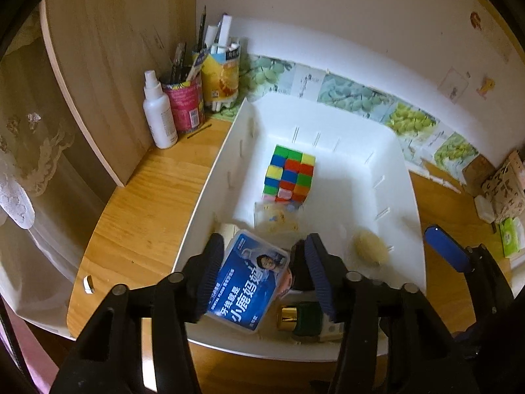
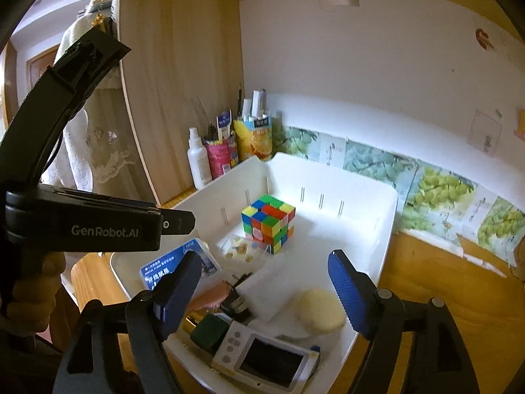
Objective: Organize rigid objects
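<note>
A white bin [image 1: 210, 177] [image 2: 387, 216] on the wooden desk holds a colourful puzzle cube [image 1: 290, 174] [image 2: 267, 221], a clear packet [image 1: 275, 218] [image 2: 239, 248], a pale round sponge [image 1: 369, 249] [image 2: 320, 308], a green bottle with a gold cap [image 1: 302, 320] [image 2: 206, 330] and a small white screen device [image 2: 262, 358]. My left gripper [image 1: 262, 275] is over the bin's near left corner with a blue dental floss box [image 1: 244, 282] [image 2: 178, 261] between its open fingers. My right gripper [image 2: 262, 292] is open and empty above the bin's near side.
A white spray bottle [image 1: 159, 111] [image 2: 198, 159], a pink can of pens [image 1: 183, 105] and a yellow carton holder [image 1: 221, 75] [image 2: 254, 138] stand at the back left by a wooden panel. Small boxes [image 1: 505, 193] sit at the far right.
</note>
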`<state>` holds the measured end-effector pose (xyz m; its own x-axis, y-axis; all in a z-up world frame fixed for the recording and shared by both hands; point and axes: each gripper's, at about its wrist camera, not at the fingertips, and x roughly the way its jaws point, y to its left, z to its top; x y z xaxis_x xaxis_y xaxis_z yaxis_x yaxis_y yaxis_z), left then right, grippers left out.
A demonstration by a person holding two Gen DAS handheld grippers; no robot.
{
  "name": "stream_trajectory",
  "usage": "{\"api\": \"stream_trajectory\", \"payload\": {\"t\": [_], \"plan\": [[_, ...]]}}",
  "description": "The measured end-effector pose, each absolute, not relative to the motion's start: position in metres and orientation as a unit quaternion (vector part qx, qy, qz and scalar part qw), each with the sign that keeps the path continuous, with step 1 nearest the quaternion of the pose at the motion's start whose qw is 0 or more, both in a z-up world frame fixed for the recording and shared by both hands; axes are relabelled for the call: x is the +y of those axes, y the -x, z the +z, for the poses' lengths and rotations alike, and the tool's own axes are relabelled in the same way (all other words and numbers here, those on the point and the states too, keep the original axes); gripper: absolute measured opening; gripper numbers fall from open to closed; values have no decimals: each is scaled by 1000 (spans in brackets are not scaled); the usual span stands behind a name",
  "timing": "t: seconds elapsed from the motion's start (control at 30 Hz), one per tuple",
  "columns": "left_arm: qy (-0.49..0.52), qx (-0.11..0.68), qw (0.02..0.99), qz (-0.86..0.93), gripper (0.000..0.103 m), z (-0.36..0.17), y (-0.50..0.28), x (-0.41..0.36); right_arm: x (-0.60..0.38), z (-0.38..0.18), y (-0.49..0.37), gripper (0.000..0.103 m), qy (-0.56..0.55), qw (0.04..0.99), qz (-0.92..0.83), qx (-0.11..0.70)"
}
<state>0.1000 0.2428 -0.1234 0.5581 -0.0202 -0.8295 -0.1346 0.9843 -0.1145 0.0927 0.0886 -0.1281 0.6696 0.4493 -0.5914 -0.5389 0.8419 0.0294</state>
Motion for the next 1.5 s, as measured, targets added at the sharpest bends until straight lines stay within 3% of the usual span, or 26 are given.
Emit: {"api": "stream_trajectory", "payload": {"t": [0.27, 0.57, 0.9, 1.03, 1.1, 1.33, 1.4, 1.5], "plan": [[74, 473, 878, 28, 79, -125, -95, 232, 76, -134, -90, 82, 75, 911, 243, 325], [80, 468, 878, 60, 79, -117, -87, 206, 28, -135, -83, 83, 45, 905, 230, 355], [43, 500, 865, 34, 79, -110, -80, 113, -64, -133, -55, 84, 47, 897, 172, 405], [41, 508, 860, 11, 79, -103, -76, 78, -110, -121, -50, 85, 22, 893, 135, 429], [27, 511, 859, 4, 79, -100, -72, 62, -130, -113, -47, 90, 9, 892, 118, 436], [-1, 510, 860, -13, 79, -81, -51, 24, -182, -79, -25, 90, -43, 883, 72, 462], [-17, 511, 859, -14, 89, -73, -46, 15, -187, -67, -16, 90, -49, 881, 76, 465], [-24, 502, 864, -29, 93, -60, -40, 6, -188, -58, -5, 90, -50, 878, 84, 469]]}}
